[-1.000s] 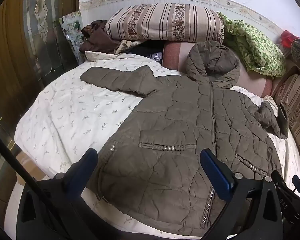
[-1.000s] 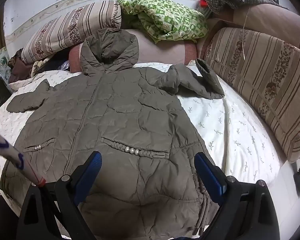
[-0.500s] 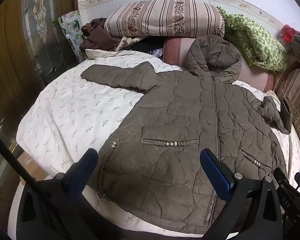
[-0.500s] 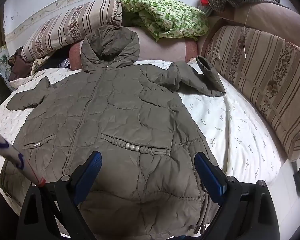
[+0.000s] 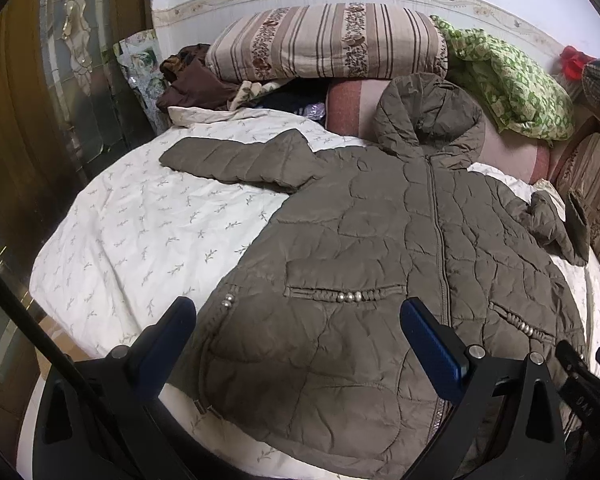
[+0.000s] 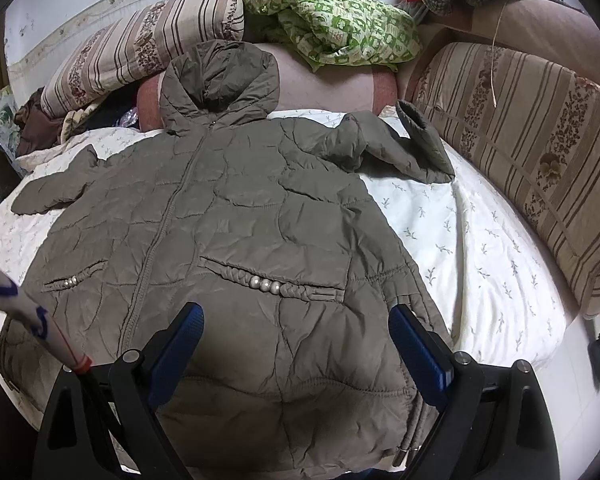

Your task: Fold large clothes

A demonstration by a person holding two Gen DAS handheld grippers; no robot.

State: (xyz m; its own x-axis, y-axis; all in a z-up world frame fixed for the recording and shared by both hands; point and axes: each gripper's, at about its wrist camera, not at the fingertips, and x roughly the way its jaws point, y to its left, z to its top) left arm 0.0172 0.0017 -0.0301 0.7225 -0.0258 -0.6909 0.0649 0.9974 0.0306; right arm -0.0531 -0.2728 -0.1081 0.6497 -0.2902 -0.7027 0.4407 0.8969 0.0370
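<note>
Item: one quilted hooded jacket (image 5: 380, 280), olive-brown, zipped shut. It lay face-up and spread flat on the bed (image 5: 140, 232). The hood (image 6: 220, 84) pointed to 12 o'clock against the pillows. One sleeve (image 5: 236, 160) stretched out toward 10 o'clock; the other sleeve (image 6: 392, 148) was bunched at 2 o'clock.

Left tool (image 5: 296, 328): fingers apart, empty, poised above the hem at 6 o'clock. Right tool (image 6: 296, 332): fingers apart, empty, likewise above the hem.

Progress: no fold visible. Sleeves, sides and hood all judged left to do.
</note>
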